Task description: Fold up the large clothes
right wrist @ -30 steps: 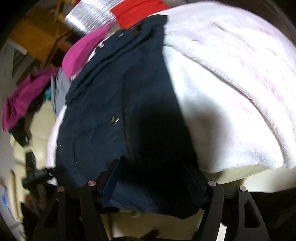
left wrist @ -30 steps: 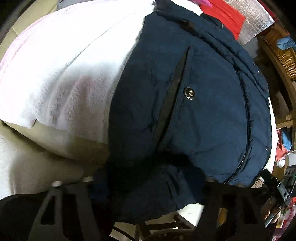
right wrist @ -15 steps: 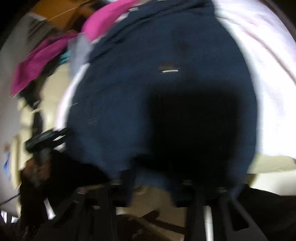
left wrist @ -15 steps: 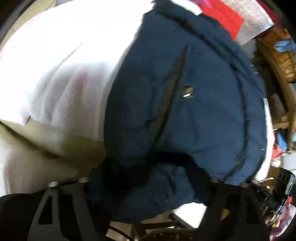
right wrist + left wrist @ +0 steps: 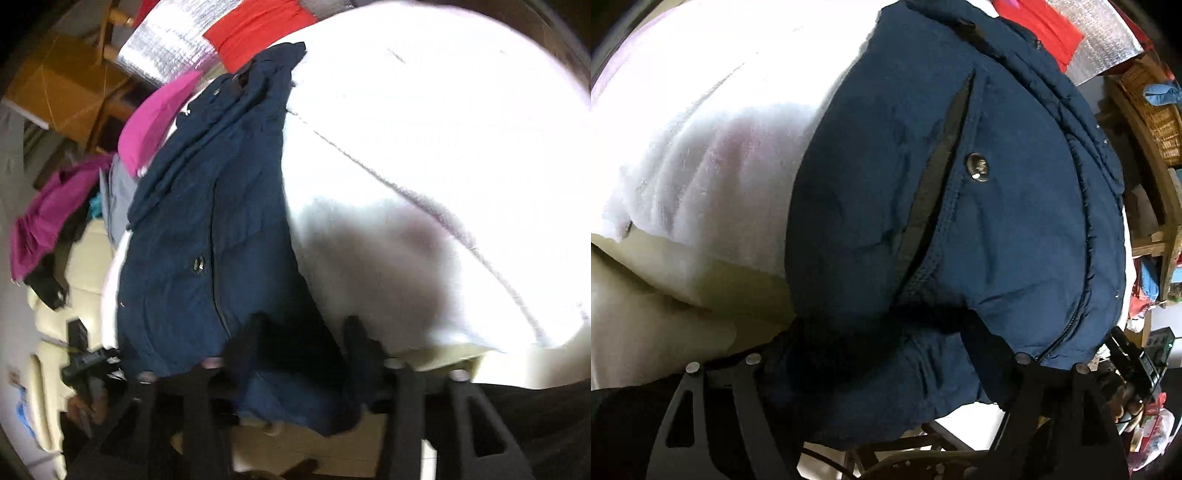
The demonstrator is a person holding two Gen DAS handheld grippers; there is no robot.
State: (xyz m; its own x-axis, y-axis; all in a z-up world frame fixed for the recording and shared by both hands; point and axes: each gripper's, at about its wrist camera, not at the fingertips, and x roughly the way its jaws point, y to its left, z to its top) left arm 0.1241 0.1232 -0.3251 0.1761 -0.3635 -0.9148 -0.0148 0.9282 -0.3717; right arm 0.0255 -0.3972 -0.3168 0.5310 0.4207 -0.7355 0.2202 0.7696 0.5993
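A navy padded jacket (image 5: pixel 960 206) lies on a white fleece blanket (image 5: pixel 701 129) in the left wrist view. Its pocket slit and a metal snap (image 5: pixel 977 172) face up. My left gripper (image 5: pixel 886 358) straddles the thick near hem; its jaws are opening and the fingertips are hidden under the cloth. In the right wrist view the same jacket (image 5: pixel 207 229) runs away from me beside the blanket (image 5: pixel 424 184). My right gripper (image 5: pixel 304 332) stands over the jacket's near corner, jaws opening, cloth loose between the fingers (image 5: pixel 251 332).
Red cloth (image 5: pixel 258 29), a silver quilted mat (image 5: pixel 166 44) and pink garments (image 5: pixel 155 122) lie beyond the jacket. A wicker shelf (image 5: pixel 1152 110) stands to the right in the left wrist view. A black device in a hand (image 5: pixel 83 363) sits low left. A cream cushion edge (image 5: pixel 646 325) runs below the blanket.
The right gripper swung over the jacket with its jaws shut, then came back to the near corner and opened. The left gripper's fingers spread a little; its view barely shifted.
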